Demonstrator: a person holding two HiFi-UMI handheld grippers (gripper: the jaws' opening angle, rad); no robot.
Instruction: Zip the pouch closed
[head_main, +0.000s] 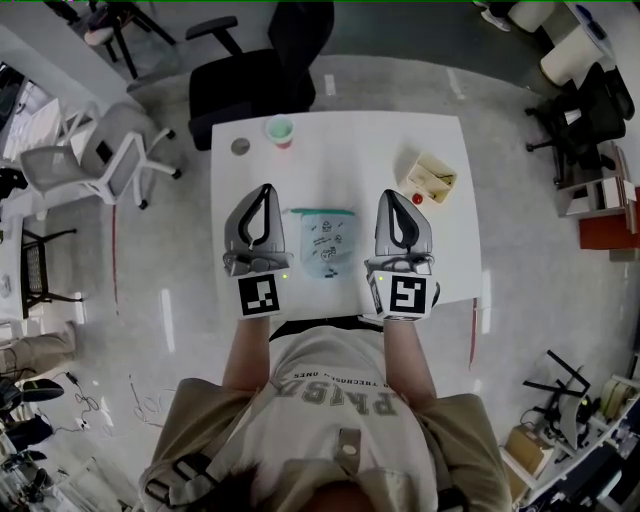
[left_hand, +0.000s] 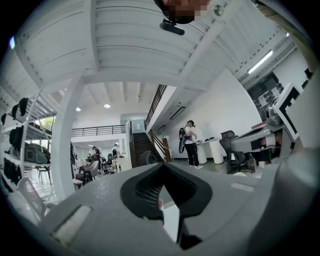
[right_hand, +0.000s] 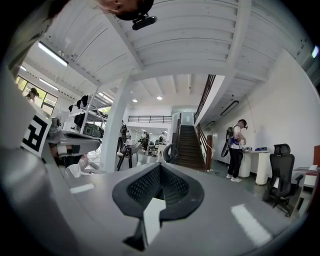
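A pale teal printed pouch (head_main: 327, 243) lies flat near the middle of the white table (head_main: 340, 150), its zip edge on the far side. Whether the zip is open I cannot tell from the head view. My left gripper (head_main: 264, 190) hangs to the left of the pouch and my right gripper (head_main: 389, 196) to its right, both held level above the table and clear of the pouch. In the left gripper view the left gripper (left_hand: 161, 165) has its jaws together with nothing in them. The right gripper (right_hand: 160, 166) likewise shows shut, empty jaws. Both gripper views look out over the room, and neither shows the pouch.
On the table's far side stand a green cup (head_main: 280, 131) and a small grey disc (head_main: 240, 147). A beige packet (head_main: 430, 178) with a small red thing (head_main: 417, 199) beside it lies at the right. A black office chair (head_main: 255, 80) stands behind the table, a white chair (head_main: 100, 155) to the left.
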